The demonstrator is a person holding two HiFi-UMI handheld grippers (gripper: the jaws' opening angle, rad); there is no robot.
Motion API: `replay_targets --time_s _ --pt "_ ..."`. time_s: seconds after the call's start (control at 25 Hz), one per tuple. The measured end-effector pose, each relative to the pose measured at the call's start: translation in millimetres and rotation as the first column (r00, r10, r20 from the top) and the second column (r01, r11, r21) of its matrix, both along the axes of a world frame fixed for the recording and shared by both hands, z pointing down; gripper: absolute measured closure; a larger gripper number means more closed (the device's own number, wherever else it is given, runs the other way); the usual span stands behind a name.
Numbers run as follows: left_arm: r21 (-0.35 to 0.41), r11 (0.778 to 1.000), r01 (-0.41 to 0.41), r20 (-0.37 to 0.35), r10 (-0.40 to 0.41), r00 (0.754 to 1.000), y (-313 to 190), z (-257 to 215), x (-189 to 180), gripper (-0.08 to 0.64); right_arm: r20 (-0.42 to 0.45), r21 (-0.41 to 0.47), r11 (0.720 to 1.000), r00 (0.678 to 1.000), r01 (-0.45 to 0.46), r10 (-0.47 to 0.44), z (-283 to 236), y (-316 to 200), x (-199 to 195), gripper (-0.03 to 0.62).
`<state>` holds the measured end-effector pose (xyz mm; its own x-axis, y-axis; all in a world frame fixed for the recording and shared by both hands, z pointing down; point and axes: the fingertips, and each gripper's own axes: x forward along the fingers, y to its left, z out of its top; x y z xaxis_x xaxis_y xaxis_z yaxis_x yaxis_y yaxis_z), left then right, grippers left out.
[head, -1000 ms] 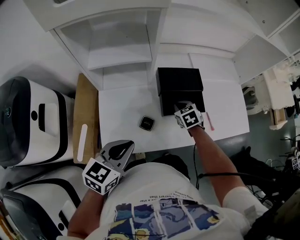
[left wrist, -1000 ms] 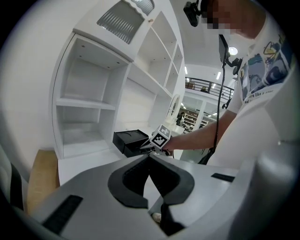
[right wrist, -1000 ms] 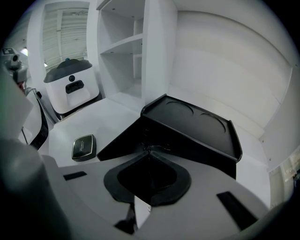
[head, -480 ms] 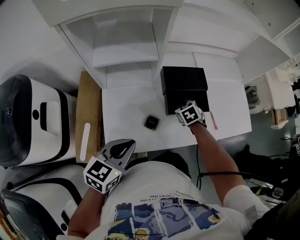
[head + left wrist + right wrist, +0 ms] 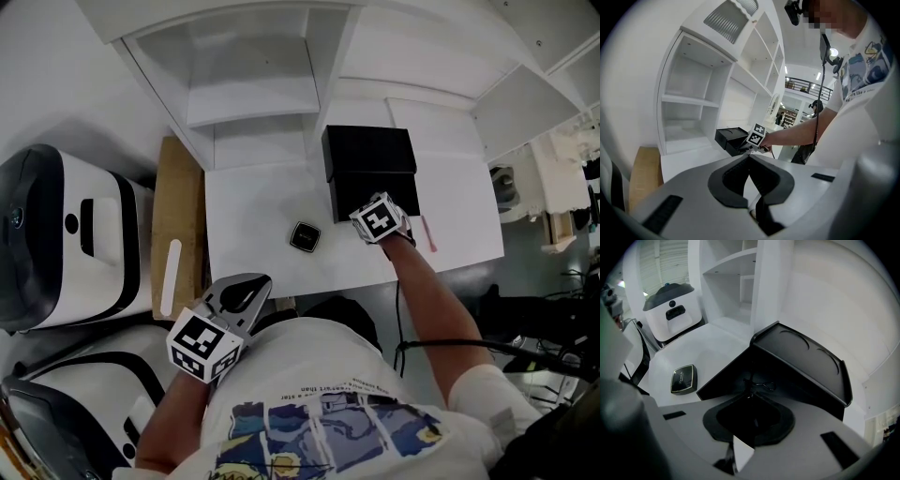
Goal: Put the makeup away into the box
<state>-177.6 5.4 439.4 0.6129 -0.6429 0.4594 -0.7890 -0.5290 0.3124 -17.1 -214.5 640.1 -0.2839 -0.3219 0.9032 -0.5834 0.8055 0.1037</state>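
A black box (image 5: 367, 155) stands open on the white table (image 5: 253, 211), its lid (image 5: 806, 357) raised toward the shelves. My right gripper (image 5: 371, 210) points steeply down into the box's front part. Its jaws (image 5: 750, 397) look closed tip to tip, having just parted a hair. A thin wire-like item (image 5: 763, 386) lies right at the tips; whether it is pinched I cannot make out. A small dark compact (image 5: 304, 236) lies on the table left of the box (image 5: 683, 379). My left gripper (image 5: 246, 289) hovers shut and empty near the person's body (image 5: 749, 158).
A thin pink stick (image 5: 428, 234) lies on the table right of the box. White shelving (image 5: 253, 84) rises behind the table. A wooden board (image 5: 173, 234) and two white-and-black machines (image 5: 66, 244) sit to the left.
The right gripper has tipped a little further over the box's front and stayed there. The left gripper has kept its place.
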Motion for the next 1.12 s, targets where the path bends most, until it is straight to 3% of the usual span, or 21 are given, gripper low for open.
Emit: replay_targets --time_s 0.24,0.6,0.84,1.12 --pt "0.001 1.0 -0.008 -0.004 0.008 1.0 4 1 2 0.546 0.057 0.01 1.0 0.998 0.003 -0.004 -5 6 1 0.517" --pt "0.011 0.998 -0.062 -0.017 0.063 0.998 -5 2 18 0.546 0.195 0.107 0.994 0.98 0.013 -0.034 -67 31 -1 0.509" --pt "0.011 0.995 -0.103 -0.022 0.103 0.994 -12 3 30 0.546 0.237 0.089 0.995 0.969 0.044 -0.064 -74 69 -9 0.509" --pt "0.013 0.989 -0.147 -0.036 0.148 0.988 -17 2 43 0.546 0.281 0.052 0.999 0.959 0.005 -0.02 -73 108 -3 0.509"
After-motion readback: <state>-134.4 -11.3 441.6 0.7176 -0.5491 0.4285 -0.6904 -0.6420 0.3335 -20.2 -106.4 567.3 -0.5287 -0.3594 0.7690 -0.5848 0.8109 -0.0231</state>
